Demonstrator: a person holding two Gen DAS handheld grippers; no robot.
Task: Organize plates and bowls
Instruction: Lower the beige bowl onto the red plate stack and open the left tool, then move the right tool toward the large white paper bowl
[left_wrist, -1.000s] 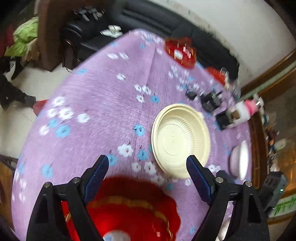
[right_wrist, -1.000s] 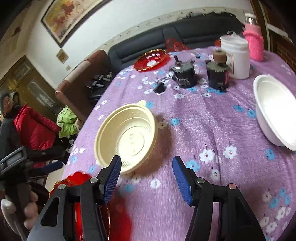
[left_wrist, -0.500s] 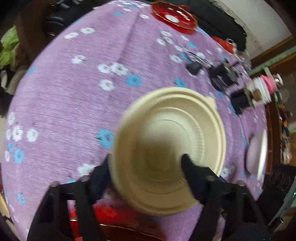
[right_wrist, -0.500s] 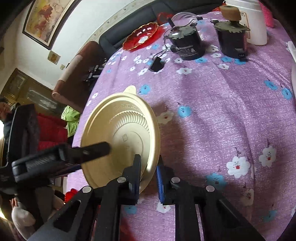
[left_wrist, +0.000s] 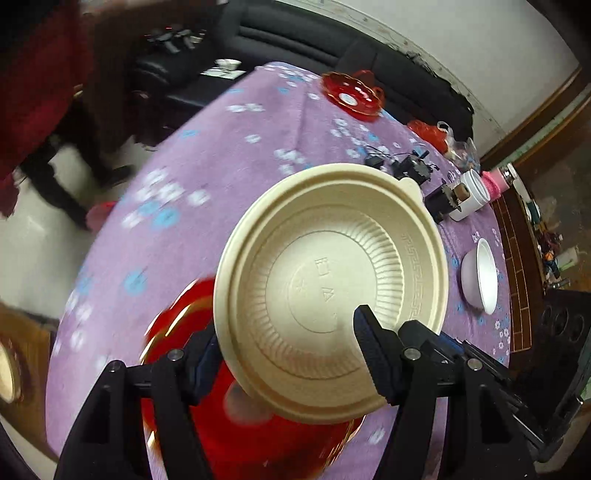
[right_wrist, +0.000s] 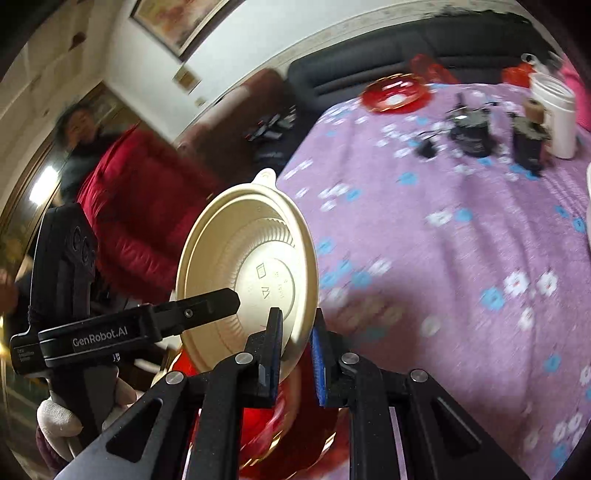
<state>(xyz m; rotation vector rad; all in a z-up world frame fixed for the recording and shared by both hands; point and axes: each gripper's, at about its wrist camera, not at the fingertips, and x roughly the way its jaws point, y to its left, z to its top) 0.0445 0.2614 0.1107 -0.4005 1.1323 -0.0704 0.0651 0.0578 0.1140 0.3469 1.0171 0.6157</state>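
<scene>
Both grippers hold the cream bowl (left_wrist: 332, 284) tilted above a red plate (left_wrist: 258, 435): the right gripper (right_wrist: 295, 354) pinches its rim nearly shut, the left gripper (left_wrist: 288, 354) half-open straddling its wall, apparently steadying it for stacking.

Sitting tilted up off the purple cloth, cream ribbed bowl (left_wrist: 332, 280) with a small rim tab, overlapping the red gold-rimmed plate (left_wrist: 258, 435) below, second red plate (left_wrist: 351, 96) and white bowl (left_wrist: 480, 280) lying well apart.
</scene>
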